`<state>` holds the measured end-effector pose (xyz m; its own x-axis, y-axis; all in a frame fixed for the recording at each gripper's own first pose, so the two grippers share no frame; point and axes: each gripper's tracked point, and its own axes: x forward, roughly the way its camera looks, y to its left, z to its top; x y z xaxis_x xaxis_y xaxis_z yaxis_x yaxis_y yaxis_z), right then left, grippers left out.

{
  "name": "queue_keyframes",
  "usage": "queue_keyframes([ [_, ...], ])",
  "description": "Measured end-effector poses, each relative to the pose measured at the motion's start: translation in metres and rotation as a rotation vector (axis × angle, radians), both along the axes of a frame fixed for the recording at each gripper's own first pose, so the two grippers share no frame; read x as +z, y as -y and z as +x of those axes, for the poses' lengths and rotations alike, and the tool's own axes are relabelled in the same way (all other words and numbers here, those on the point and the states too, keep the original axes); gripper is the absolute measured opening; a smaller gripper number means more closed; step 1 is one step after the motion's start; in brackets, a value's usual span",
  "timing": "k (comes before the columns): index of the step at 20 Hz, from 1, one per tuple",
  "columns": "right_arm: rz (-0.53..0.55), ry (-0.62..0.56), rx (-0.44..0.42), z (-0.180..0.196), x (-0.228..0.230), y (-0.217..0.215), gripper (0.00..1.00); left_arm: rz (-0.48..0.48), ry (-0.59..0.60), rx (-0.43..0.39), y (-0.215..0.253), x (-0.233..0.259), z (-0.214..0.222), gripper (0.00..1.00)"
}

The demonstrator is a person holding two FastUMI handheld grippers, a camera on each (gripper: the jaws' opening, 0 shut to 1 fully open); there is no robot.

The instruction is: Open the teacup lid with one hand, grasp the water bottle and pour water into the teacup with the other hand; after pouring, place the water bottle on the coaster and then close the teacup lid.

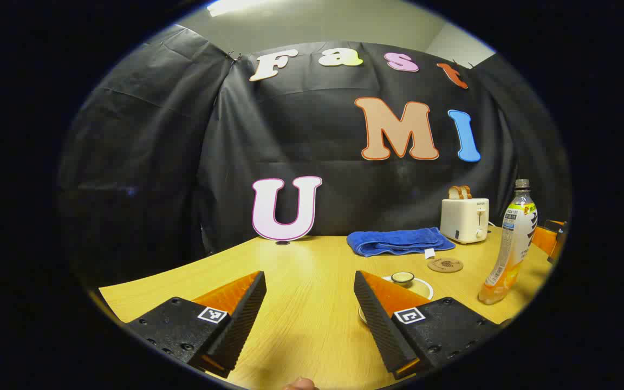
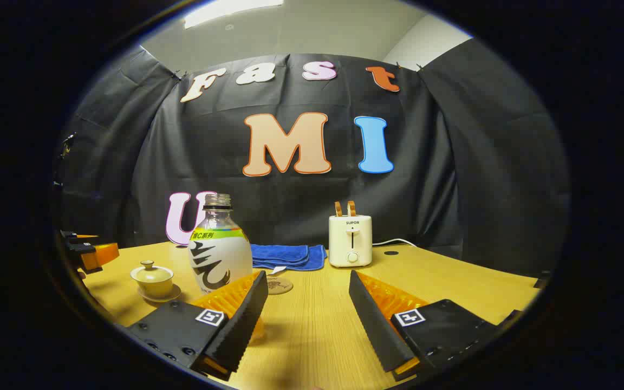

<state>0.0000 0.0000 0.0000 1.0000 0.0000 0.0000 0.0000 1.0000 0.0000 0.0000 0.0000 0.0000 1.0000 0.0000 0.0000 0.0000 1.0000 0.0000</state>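
Observation:
In the right gripper view a pale yellow lidded teacup stands on its saucer at the left, lid on. The clear water bottle with a white and green label stands upright just behind my right gripper's left finger. My right gripper is open and holds nothing. A round brown coaster lies beyond the bottle. In the left gripper view my left gripper is open; the teacup peeks out behind its right finger. The coaster and the bottle are farther right.
A folded blue towel and a cream toaster holding two slices sit at the back of the yellow wooden table. The left gripper shows at the left edge of the right gripper view.

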Motion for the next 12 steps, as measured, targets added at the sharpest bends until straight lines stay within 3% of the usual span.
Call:
queue_keyframes([
  [12, -0.002, -0.027, -0.004, 0.0026, -0.0064, 0.0006, 0.97, 0.000, 0.003, -0.013, 0.0035, -0.0006, 0.0010, 0.95],
])
